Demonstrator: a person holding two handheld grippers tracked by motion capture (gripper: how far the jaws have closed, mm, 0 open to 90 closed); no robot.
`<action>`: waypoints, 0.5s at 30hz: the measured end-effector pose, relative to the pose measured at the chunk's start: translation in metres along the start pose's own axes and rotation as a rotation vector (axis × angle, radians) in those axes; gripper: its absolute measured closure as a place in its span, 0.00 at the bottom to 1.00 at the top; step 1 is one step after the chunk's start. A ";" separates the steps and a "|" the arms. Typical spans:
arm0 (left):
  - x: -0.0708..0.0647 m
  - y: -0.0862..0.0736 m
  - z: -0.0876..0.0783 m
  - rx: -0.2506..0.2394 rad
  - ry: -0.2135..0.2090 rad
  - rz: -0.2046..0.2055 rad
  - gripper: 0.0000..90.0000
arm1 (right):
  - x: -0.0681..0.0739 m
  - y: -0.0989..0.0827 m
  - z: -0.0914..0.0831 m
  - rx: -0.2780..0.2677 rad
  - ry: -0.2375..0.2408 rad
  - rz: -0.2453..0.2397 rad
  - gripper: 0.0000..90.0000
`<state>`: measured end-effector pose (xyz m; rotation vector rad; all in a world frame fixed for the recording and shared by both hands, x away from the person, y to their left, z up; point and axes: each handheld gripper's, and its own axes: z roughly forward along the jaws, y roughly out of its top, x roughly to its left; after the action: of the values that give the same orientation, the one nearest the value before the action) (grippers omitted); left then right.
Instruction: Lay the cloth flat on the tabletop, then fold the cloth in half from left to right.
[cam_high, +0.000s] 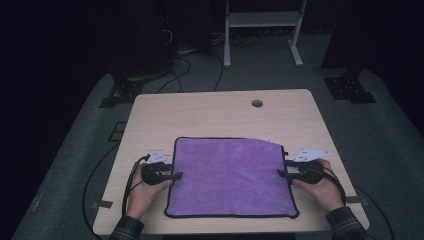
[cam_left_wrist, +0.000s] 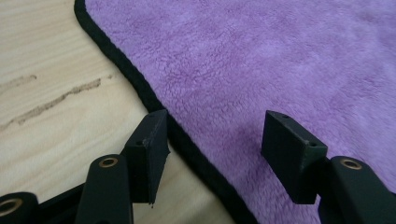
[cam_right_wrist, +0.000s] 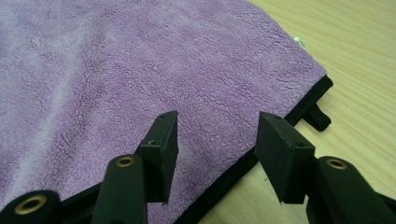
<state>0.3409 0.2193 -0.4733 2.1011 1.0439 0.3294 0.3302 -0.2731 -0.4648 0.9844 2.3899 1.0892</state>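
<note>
- A purple cloth (cam_high: 230, 176) is seen spread flat in the lower middle of the high view, on a pale wooden table (cam_high: 210, 112).
- The left gripper (cam_high: 176, 175) is placed at the cloth's left edge, its jaws spread apart with nothing pinched; in the left gripper view the black hem (cam_left_wrist: 154, 105) runs between them.
- The right gripper (cam_high: 281, 173) is held at the right edge, jaws likewise spread and empty, astride the hem near a small black hanging loop (cam_right_wrist: 317, 116).
- For a clean grasp, each hem should probably be pinched squarely, both sides at matching points, so the cloth lifts evenly.
- The cloth is read as fleecy microfibre, soft and limp, square with rounded corners and a stitched black border.
</note>
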 end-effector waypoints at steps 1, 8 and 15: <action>-0.001 0.001 0.002 -0.005 0.010 0.006 0.45 | 0.000 0.000 0.000 0.000 0.000 0.000 0.54; -0.002 0.001 0.007 -0.028 0.075 0.028 0.52 | 0.001 -0.001 -0.001 0.003 0.001 -0.002 0.54; -0.004 0.000 0.007 -0.050 0.082 -0.001 0.80 | 0.001 -0.002 -0.003 -0.002 0.002 0.002 0.54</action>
<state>0.3424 0.2125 -0.4776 2.0575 1.0738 0.4401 0.3271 -0.2751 -0.4645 0.9858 2.3898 1.0934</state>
